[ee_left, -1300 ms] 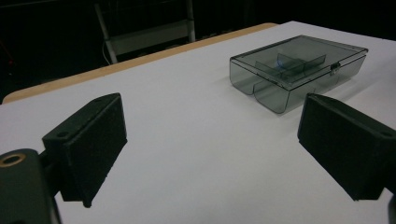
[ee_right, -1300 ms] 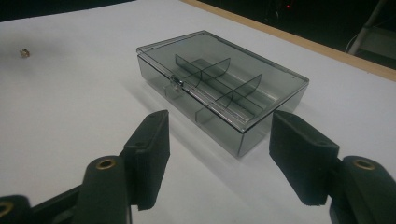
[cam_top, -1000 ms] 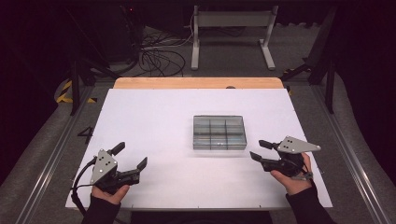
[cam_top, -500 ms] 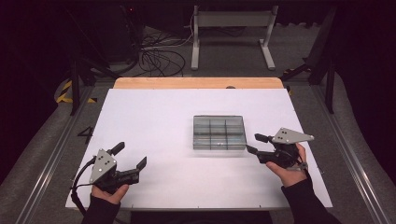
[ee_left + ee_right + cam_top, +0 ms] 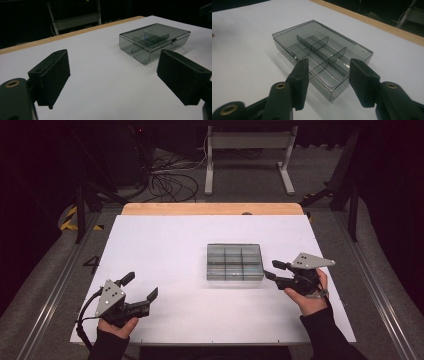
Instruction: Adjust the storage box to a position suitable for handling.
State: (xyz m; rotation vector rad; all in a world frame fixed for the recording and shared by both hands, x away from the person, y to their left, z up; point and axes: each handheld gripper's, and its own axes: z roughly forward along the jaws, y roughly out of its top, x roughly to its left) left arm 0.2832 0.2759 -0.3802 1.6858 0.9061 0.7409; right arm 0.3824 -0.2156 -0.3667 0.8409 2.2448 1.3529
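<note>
A smoky clear plastic box (image 5: pixel 234 262) with a shut lid and inner dividers lies on the white table, right of centre. My right gripper (image 5: pixel 272 270) is open just off the box's right front corner, jaws pointed at it; in the right gripper view the box (image 5: pixel 322 56) lies right beyond the two jaws of the gripper (image 5: pixel 328 82). My left gripper (image 5: pixel 140 286) rests open near the table's front left, well away from the box. In the left gripper view the box (image 5: pixel 154 41) lies far off between the wide-spread jaws of the gripper (image 5: pixel 120 77).
The white table top (image 5: pixel 165 250) has a wooden strip (image 5: pixel 212 209) along its far edge. Behind the table are cables (image 5: pixel 167 177) on the floor and a metal stand (image 5: pixel 250 145). Rails run along both sides of the table.
My right gripper has moved forward and left, closing in on the box's right front corner. The left gripper has stayed put.
</note>
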